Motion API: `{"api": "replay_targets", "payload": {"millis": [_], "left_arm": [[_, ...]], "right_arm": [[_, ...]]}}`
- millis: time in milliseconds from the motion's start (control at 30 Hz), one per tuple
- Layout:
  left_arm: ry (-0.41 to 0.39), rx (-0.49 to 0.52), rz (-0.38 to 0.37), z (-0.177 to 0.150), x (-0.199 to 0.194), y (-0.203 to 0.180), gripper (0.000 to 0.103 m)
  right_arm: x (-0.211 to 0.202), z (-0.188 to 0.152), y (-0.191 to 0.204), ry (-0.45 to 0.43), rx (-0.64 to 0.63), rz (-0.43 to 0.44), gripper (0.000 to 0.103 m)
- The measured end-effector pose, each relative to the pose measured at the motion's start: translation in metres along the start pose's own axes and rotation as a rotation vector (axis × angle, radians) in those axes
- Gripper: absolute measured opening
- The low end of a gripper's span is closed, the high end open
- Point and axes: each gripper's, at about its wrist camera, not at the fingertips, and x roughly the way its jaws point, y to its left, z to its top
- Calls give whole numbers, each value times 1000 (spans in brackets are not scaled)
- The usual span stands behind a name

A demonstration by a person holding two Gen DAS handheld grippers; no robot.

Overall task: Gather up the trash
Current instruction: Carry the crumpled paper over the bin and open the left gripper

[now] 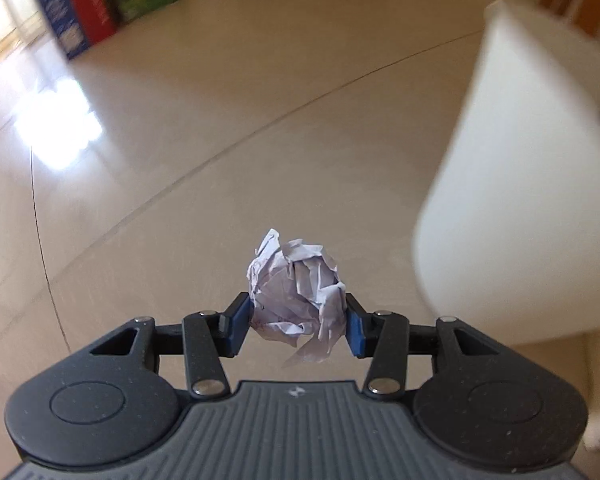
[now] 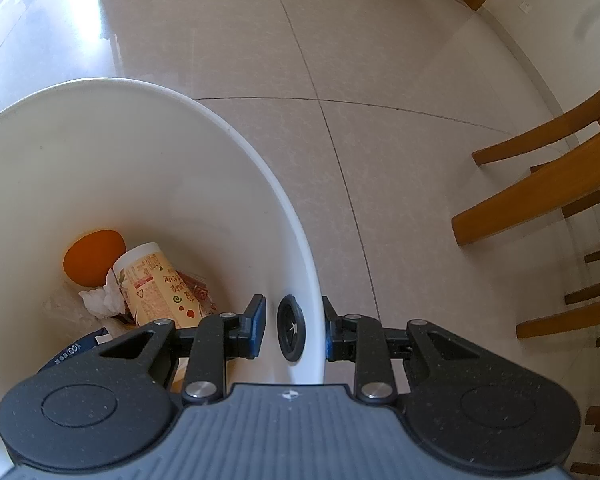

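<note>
One orange [image 2: 94,257], carton [image 2: 156,284], tissue [image 2: 100,298] inside white bin [image 2: 204,152].

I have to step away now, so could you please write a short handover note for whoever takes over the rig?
Left claw: shut on the crumpled paper ball, held clear of the floor.
Right claw: clamped on the white bin rim.
Done: an orange, a printed cup and tissue lie in the bin.
Left: drop the paper ball into the bin.

The glossy beige tiled floor [image 2: 380,80] carries wooden chair legs [image 2: 512,196], standing to the right of the white bin [image 2: 260,184].
</note>
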Motion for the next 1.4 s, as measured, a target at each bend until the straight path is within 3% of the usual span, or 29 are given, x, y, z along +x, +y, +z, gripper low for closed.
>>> {"api": "replay_targets", "payload": {"millis": [233,433,500,533,567,667,867,1000,1267,1400], "left_arm": [[-113,113,-146,43,-114,-39,49],[-198,160,-285,90,-125,-83,53],[-195,156,-316,100,-123,-95,66],[-185,152,-316,103,-118,-102,79],[-183,147,-311,98,-121,-108,85],[-195,153,-297,98,-115,-120,92],[-223,160,-194,83,-106,-122,99],[-227,140,-136,76,-107,-121,100],[-228,74,-96,60,-115,-118,101],[-238,57,-14,54,-118,-121,101]], "right_arm": [[0,0,-1,1,8,3,32],[-1,1,-2,2,13,11,31],[-1,1,-2,2,19,15,31],[-1,1,-2,2,19,16,31],[-1,1,-3,2,20,17,31],[-1,1,-4,3,29,27,32],[-1,0,-6,1,29,45,32],[-1,0,-7,3,34,54,31],[-4,-2,-7,8,33,61,32],[-10,-4,-8,3,34,65,32]]}}
